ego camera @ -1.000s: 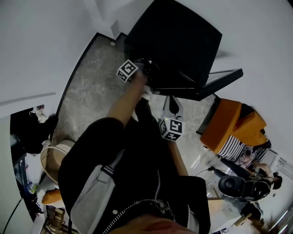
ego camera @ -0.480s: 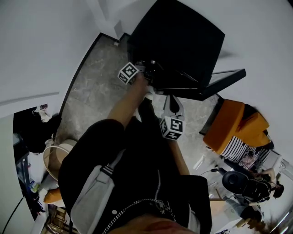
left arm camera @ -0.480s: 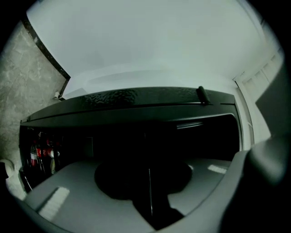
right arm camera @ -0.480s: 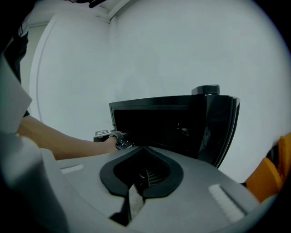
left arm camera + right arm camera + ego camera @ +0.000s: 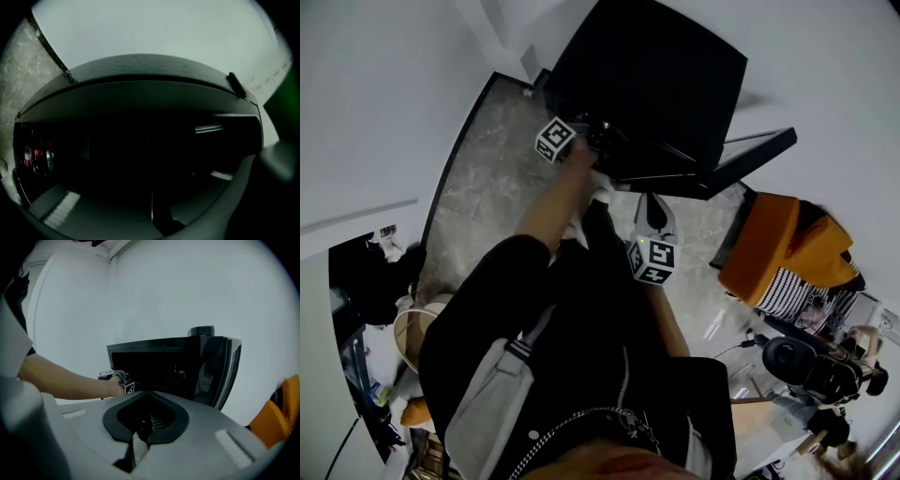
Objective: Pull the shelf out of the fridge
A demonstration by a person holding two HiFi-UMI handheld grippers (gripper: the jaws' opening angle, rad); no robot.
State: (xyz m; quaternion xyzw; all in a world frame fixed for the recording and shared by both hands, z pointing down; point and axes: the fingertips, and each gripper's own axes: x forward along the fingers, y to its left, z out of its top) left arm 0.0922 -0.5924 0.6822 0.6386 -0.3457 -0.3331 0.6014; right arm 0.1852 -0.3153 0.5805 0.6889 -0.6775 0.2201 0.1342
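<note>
Shelf: somewhere inside the fridge's dark compartment; no view shows it clearly enough to pick out.
Fridge [image 5: 656, 75]: a low black box at the far edge of the grey stone floor [image 5: 478, 187], set against the white wall.
Door [image 5: 750, 155]: swung open toward the right.
Left gripper [image 5: 602, 142]: reaches into the left part of the fridge's open front, its marker cube just outside. Its own view looks into blackness, so I cannot tell whether its jaws are apart or together, or whether they hold anything.
Right gripper [image 5: 652, 201]: held back over the floor, near the person's legs and apart from the fridge. Its jaws are pressed together with nothing between them.
Red containers [image 5: 35, 157]: stand at the left edge of the fridge interior.
Orange bundle [image 5: 778, 248]: lies on the floor at the right, just past the open door.
</note>
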